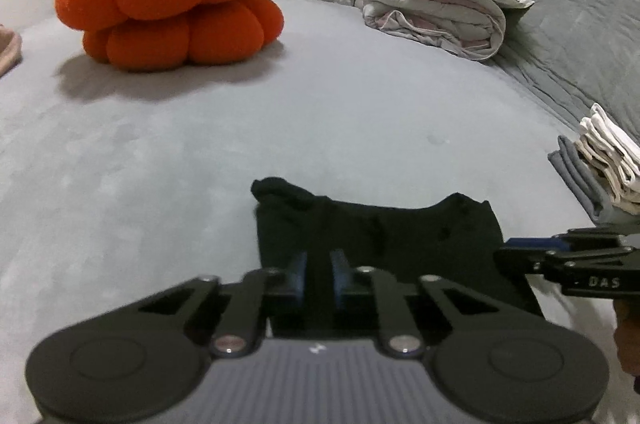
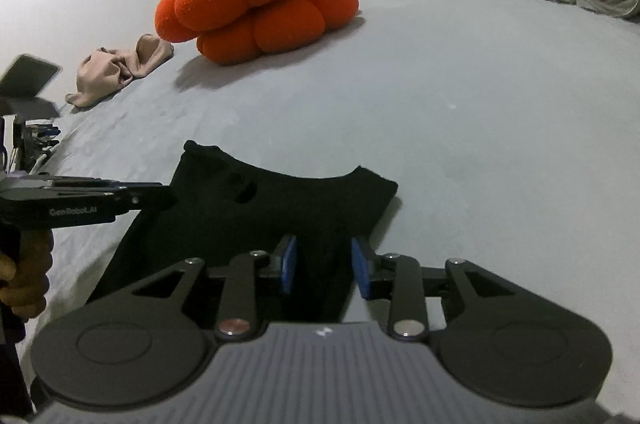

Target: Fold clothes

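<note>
Viewing along both grippers, we see a black garment [image 1: 376,236] flat on the grey bed [image 1: 200,143]. Our left gripper [image 1: 319,274] is pinched closed over its near edge; our right gripper [image 2: 325,266] stands parted astride the cloth, pads clear.

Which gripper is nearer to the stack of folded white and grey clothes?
Right. The right gripper reaches in just below the folded stack at the frame's right edge; the left gripper is farther left, over the black garment.
</note>
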The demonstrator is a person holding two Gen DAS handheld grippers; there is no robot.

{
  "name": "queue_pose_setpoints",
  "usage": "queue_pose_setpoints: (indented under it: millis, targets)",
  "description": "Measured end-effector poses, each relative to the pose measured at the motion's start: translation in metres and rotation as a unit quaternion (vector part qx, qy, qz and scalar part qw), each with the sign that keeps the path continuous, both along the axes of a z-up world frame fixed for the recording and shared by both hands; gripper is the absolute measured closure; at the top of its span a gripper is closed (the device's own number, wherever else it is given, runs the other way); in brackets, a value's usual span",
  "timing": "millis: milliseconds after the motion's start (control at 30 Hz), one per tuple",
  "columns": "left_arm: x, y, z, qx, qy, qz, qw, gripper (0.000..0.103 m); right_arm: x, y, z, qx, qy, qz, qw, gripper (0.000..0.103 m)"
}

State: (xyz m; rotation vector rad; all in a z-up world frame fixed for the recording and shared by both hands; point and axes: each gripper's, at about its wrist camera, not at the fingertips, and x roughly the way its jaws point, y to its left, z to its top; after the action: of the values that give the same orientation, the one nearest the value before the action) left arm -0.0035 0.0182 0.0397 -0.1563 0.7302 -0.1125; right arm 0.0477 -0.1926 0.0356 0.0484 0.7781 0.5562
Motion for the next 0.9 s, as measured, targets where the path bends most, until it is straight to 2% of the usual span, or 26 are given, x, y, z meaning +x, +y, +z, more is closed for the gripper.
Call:
queue_pose_setpoints:
  millis: [33, 100, 267, 467, 500, 533, 567, 600, 700, 767, 800, 900]
  targets:
    - [-0.001, 0.000, 0.000, -0.001, -0.004, -0.002, 1.0000, 0.098, 0.001, 0.001, -0.001, -0.001, 0.000, 0.000, 1.000, 0.083]
    - [-0.004, 0.002, 0.001, -0.003, -0.013, -0.005, 0.9999, 0.099, -0.002, 0.002, 0.001, -0.011, -0.008, 0.001, 1.000, 0.090]
    - [-0.009, 0.006, 0.008, -0.014, -0.035, -0.008, 0.9993, 0.099, -0.013, 0.003, 0.016, -0.024, -0.047, 0.001, 0.999, 0.095]
    - [-0.008, 0.004, 0.008, -0.021, -0.041, -0.017, 0.9988, 0.099, -0.015, 0.012, 0.012, -0.032, -0.055, 0.012, 0.998, 0.096]
    - [-0.007, 0.003, 0.007, -0.021, -0.039, -0.018, 0.9989, 0.099, -0.012, 0.010, 0.011, -0.028, -0.051, 0.004, 0.998, 0.089]
    - [-0.006, 0.003, 0.006, -0.020, -0.037, -0.018, 0.9990, 0.099, -0.009, 0.008, 0.010, -0.023, -0.042, 0.001, 0.999, 0.077]
    - [-0.005, 0.003, 0.004, -0.019, -0.035, -0.018, 0.9990, 0.099, -0.007, 0.007, 0.007, -0.021, -0.032, 0.001, 0.999, 0.071]
    - [-0.004, 0.003, 0.003, -0.020, -0.032, -0.017, 0.9992, 0.099, -0.005, 0.006, 0.005, -0.020, -0.024, 0.001, 1.000, 0.068]
    - [-0.003, 0.005, 0.001, -0.027, -0.026, -0.014, 0.9992, 0.099, -0.003, 0.007, 0.001, -0.017, -0.018, 0.001, 1.000, 0.068]
    - [-0.004, 0.006, 0.002, -0.030, -0.028, -0.012, 0.9991, 0.099, -0.004, 0.009, 0.003, -0.024, -0.027, 0.003, 0.999, 0.088]
    - [-0.005, 0.006, 0.004, -0.030, -0.030, -0.013, 0.9990, 0.099, -0.004, 0.009, 0.004, -0.027, -0.031, 0.003, 0.999, 0.093]
    - [-0.008, 0.007, 0.008, -0.034, -0.042, -0.015, 0.9984, 0.099, -0.010, 0.011, 0.010, -0.046, -0.056, 0.001, 0.997, 0.096]
